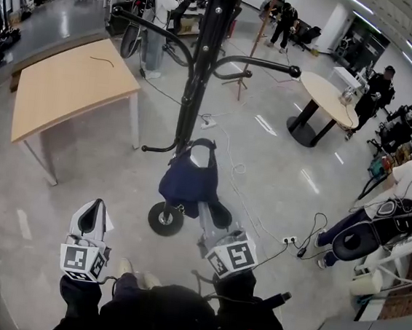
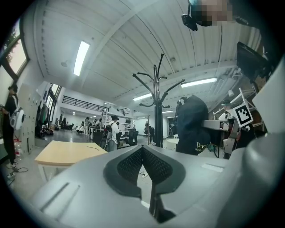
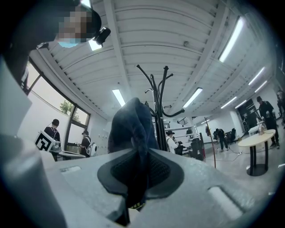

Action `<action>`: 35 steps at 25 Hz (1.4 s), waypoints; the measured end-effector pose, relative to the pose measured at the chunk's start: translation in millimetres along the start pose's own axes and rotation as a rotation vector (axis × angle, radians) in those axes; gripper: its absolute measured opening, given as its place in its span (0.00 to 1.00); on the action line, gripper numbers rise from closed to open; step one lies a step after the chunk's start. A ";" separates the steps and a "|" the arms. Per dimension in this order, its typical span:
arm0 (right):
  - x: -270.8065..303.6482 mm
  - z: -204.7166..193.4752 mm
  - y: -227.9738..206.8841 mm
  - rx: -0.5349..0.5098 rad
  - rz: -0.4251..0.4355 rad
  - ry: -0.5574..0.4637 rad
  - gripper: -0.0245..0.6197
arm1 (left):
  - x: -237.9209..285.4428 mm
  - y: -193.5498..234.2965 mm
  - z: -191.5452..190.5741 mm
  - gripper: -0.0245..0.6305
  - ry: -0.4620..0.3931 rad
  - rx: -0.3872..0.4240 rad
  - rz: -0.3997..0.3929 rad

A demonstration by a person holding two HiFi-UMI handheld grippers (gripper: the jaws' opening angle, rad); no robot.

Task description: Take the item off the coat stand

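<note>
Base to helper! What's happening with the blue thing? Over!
Right tool shut on dark blue item. Left tool shut, empty. Item off the coat stand hooks. Nothing blocking it.

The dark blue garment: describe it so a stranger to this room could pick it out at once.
Find the tall black coat stand on the grey floor. Beside its pole, below the curved hooks, hangs a dark blue garment pinched in the right gripper's jaws. It is the only cloth there; the visible hooks are bare.
</note>
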State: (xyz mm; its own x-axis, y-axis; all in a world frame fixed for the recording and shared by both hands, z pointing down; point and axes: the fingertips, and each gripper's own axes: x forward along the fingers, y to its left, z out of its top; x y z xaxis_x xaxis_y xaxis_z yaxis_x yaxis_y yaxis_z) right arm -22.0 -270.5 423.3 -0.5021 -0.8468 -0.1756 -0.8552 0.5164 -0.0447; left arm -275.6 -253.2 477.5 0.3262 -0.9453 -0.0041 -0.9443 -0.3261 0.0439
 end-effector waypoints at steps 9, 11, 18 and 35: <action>-4.2 -29.0 -1.3 0.019 0.003 0.027 0.09 | 5.6 7.9 -0.2 0.04 -0.009 0.004 0.016; -5.3 -34.4 -3.0 0.017 0.000 0.035 0.09 | 7.2 8.5 -0.3 0.04 -0.007 0.007 0.017; -7.1 -46.9 -6.2 0.019 -0.004 0.048 0.09 | 11.7 8.2 1.8 0.04 -0.003 0.019 0.018; -5.6 -48.7 -10.2 0.012 0.003 0.047 0.09 | 21.4 0.7 3.4 0.04 -0.010 0.027 0.000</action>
State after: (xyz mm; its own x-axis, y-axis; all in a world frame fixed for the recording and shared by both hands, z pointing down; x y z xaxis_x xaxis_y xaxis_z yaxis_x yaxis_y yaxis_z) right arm -16.7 -277.3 472.7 -0.5104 -0.8502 -0.1292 -0.8522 0.5202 -0.0562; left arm -269.4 -273.7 474.1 0.3256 -0.9454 -0.0141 -0.9453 -0.3258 0.0173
